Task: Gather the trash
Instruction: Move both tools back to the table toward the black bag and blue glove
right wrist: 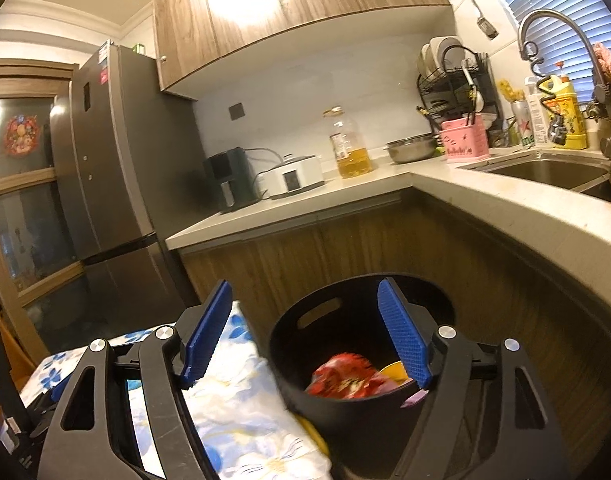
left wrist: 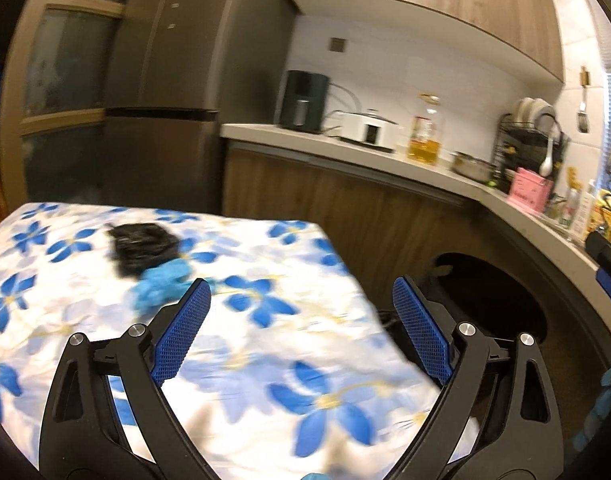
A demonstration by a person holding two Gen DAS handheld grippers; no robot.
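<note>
Left wrist view, nearest first. The left gripper [left wrist: 301, 300] fills the lower frame with its jaws spread wide and nothing between the pads. It angles slightly downward over the flower-print tablecloth [left wrist: 265, 360], a pose that suits an approach to the next item. Further out, at centre left of the frame, a crumpled blue scrap [left wrist: 157, 284] lies touching a black crumpled piece [left wrist: 141, 250]. Both rest on the cloth, well apart from the bin, and in my judgement they are the trash left to collect. The view is motion-blurred, so what they are made of cannot be told.

Right wrist view, nearest first. The right gripper [right wrist: 305, 332] occupies the lower frame, jaws apart and empty, aimed nearly level over the black bin [right wrist: 289, 344]. The bin stands just beside the table edge, below the counter [right wrist: 445, 188], so that items taken off the cloth need only a short carry. Inside it lie a red wrapper [right wrist: 345, 376] and something yellow [right wrist: 393, 372]. The empty, parted jaws above the bin fit a completed drop.

Farther back, at frame left, stands the refrigerator [right wrist: 117, 152].
</note>
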